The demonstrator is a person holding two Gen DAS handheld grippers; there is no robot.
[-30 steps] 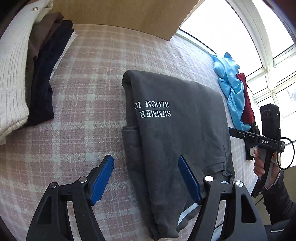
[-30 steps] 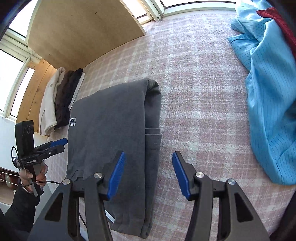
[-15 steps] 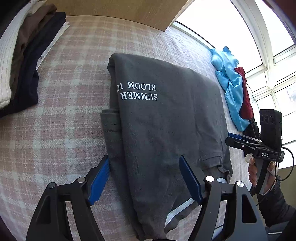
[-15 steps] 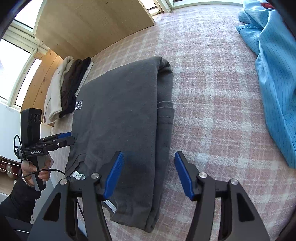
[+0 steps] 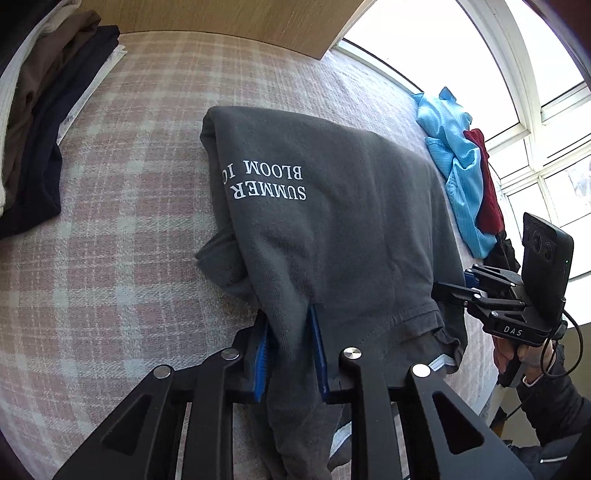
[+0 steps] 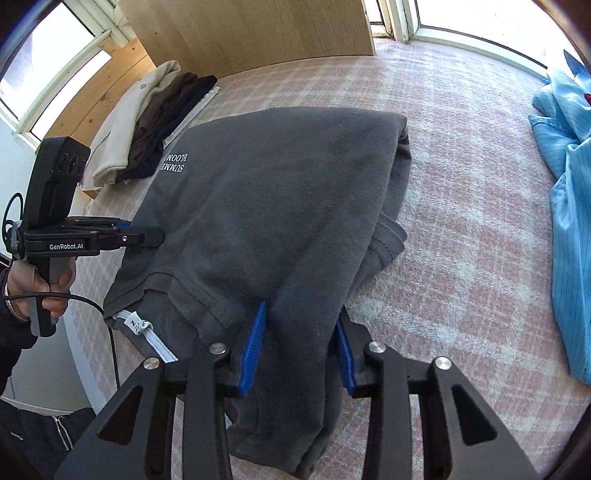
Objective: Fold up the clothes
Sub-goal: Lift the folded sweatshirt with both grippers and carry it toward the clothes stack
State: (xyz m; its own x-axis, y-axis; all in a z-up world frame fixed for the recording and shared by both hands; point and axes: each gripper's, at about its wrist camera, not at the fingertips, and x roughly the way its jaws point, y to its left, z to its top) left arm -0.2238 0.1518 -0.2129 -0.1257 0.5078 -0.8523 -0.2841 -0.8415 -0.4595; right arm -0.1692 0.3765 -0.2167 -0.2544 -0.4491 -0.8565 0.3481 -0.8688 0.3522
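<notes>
A dark grey T-shirt (image 5: 332,206) with white "SUMMER BLOOM" print lies partly folded on the pink plaid bedcover (image 5: 122,236). It also shows in the right wrist view (image 6: 273,206). My left gripper (image 5: 288,350) is shut on the near left edge of the shirt, with cloth bunched between the blue pads. My right gripper (image 6: 301,343) is shut on the near right edge of the shirt. Each gripper shows in the other's view, the right one (image 5: 469,288) and the left one (image 6: 147,234), both at the shirt's near edge.
A stack of folded clothes (image 5: 33,122), cream, brown and navy, lies at the far left, also in the right wrist view (image 6: 155,122). A crumpled light blue shirt (image 5: 454,166) and a red garment (image 5: 487,192) lie by the window. A wooden headboard (image 5: 221,18) stands behind.
Both grippers moved forward and down onto the shirt's near edge and closed on the cloth; they were open above it before.
</notes>
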